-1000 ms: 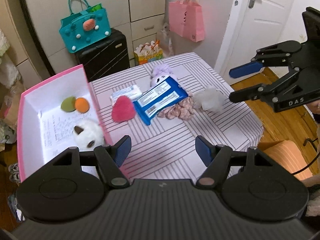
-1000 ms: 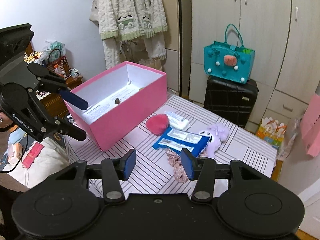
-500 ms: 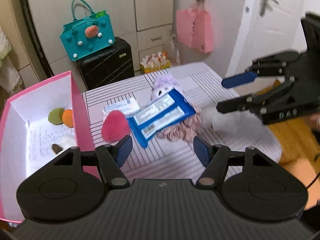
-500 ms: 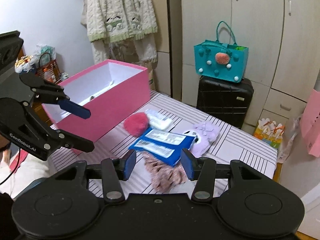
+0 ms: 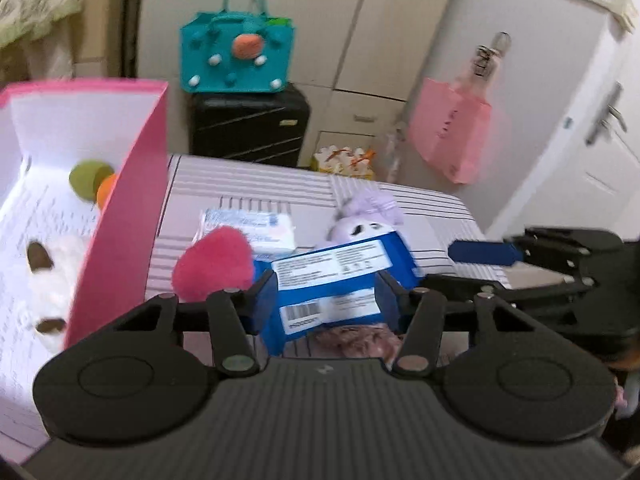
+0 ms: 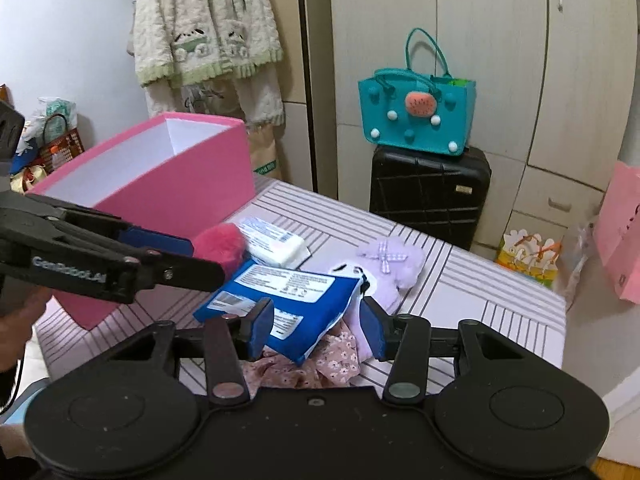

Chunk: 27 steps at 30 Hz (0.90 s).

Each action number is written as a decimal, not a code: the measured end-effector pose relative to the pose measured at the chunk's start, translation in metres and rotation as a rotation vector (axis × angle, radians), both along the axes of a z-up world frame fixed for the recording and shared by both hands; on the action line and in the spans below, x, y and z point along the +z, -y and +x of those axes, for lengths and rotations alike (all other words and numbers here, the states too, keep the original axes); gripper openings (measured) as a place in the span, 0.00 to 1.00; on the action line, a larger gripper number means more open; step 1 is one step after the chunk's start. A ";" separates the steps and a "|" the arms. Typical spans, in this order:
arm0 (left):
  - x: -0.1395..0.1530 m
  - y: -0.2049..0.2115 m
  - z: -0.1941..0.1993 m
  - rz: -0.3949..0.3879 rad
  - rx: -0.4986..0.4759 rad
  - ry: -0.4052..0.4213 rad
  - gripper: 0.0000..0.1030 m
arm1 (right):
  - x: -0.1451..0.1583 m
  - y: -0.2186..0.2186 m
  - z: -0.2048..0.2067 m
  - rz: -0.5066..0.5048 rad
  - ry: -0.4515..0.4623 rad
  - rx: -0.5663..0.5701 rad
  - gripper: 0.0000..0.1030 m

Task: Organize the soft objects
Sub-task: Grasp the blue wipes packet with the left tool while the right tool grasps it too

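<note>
A blue pack (image 5: pixel 332 276) (image 6: pixel 288 292) lies on a floral cloth (image 6: pixel 316 368) on the striped table (image 6: pixel 500 320). A pink pompom (image 5: pixel 212 268), a white tissue pack (image 5: pixel 256 228) and a purple plush (image 5: pixel 368 216) surround it. My left gripper (image 5: pixel 325 300) (image 6: pixel 204 258) hangs low at the pack's pompom end, jaws closing, pads touching nothing. Opposite it, my right gripper (image 6: pixel 316 328) (image 5: pixel 438 265) hovers over the pack's near corner and the cloth, jaws also closing, gripping nothing. The pink box (image 5: pixel 120 220) at the left holds a white plush (image 5: pixel 56 276) and two small balls (image 5: pixel 86 178).
A teal bag (image 6: pixel 416 120) sits on a black suitcase (image 6: pixel 428 196) behind the table. A pink bag (image 5: pixel 452 136) hangs by the door. Wardrobes and a hung knit jacket (image 6: pixel 204 24) fill the back. The table's right edge (image 6: pixel 564 320) is near the plush.
Both grippers have dropped and come in toward the pile from opposite sides, and their jaws have narrowed. The left one has rolled. The blue pack now shows between each gripper's fingers.
</note>
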<state>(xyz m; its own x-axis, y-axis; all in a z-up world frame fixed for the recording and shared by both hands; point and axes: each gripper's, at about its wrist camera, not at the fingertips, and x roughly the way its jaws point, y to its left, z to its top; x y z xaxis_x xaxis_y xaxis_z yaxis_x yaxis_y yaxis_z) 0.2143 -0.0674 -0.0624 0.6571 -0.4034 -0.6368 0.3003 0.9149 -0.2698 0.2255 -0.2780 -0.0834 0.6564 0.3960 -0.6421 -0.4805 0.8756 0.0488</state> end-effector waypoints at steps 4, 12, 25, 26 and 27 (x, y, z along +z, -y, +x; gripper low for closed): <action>-0.018 -0.005 0.013 -0.043 0.058 -0.033 0.45 | -0.010 -0.004 0.007 -0.008 -0.011 -0.020 0.43; -0.047 -0.008 0.023 -0.068 0.120 -0.078 0.45 | -0.023 -0.005 0.021 0.030 -0.049 -0.069 0.43; -0.063 -0.006 0.029 -0.073 0.149 -0.113 0.55 | -0.038 0.001 0.017 0.053 -0.074 -0.058 0.24; -0.064 -0.006 0.029 -0.073 0.148 -0.113 0.55 | -0.039 0.003 0.018 0.063 -0.080 -0.060 0.28; -0.064 -0.005 0.029 -0.072 0.148 -0.111 0.55 | -0.040 0.006 0.019 0.078 -0.092 -0.061 0.29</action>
<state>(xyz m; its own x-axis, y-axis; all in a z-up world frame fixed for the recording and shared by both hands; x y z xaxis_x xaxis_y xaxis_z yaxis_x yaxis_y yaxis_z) 0.2437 -0.0620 -0.1263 0.6398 -0.3552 -0.6816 0.1290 0.9238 -0.3604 0.2443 -0.2836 -0.1232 0.6210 0.4078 -0.6694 -0.4165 0.8951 0.1589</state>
